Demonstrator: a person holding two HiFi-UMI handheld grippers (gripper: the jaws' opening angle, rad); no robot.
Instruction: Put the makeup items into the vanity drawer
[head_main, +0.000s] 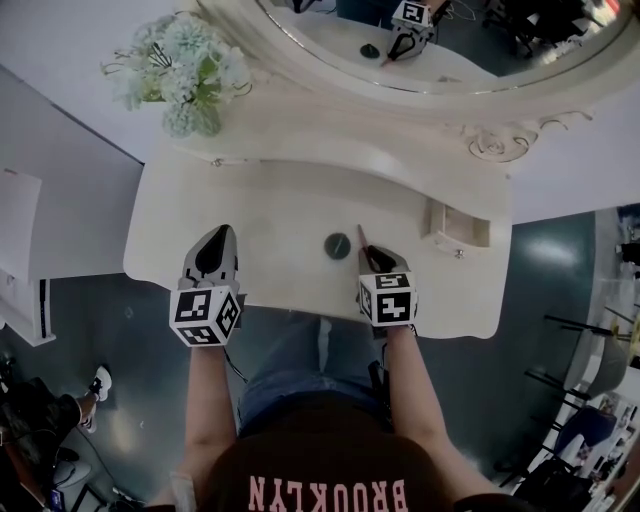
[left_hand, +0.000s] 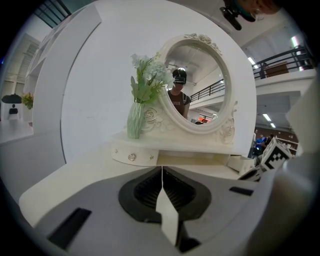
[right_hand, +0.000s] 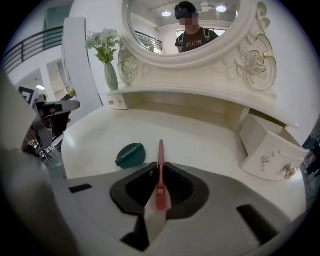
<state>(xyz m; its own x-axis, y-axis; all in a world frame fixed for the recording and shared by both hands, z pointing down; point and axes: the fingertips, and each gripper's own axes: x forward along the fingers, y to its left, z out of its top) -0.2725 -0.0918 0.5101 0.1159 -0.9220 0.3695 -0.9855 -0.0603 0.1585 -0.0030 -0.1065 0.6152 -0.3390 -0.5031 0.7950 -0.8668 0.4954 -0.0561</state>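
The right gripper has its jaws drawn narrow, clamped on a slim pink stick. The stick runs along the line of the jaws, its thicker end back in the throat and its tapered tip poking out ahead of the fingertips. In the head view the same pink stick juts forward from the right gripper, over the front edge of the vanity top.

Just left of the stick's tip lies a round dark green compact, flat on the vanity top. A line of pale lettering crosses its lid but is too small to read.

The left gripper has its jaws pressed together with nothing between them. It sits at the front left of the vanity top, well apart from the compact.

The drawer stands pulled open at the right of the vanity, apart from both makeup items; its front carries small metal knobs.

Behind are an oval mirror in a carved frame and a vase of flowers at the left. The person's shirt reads "BROOKLYN".
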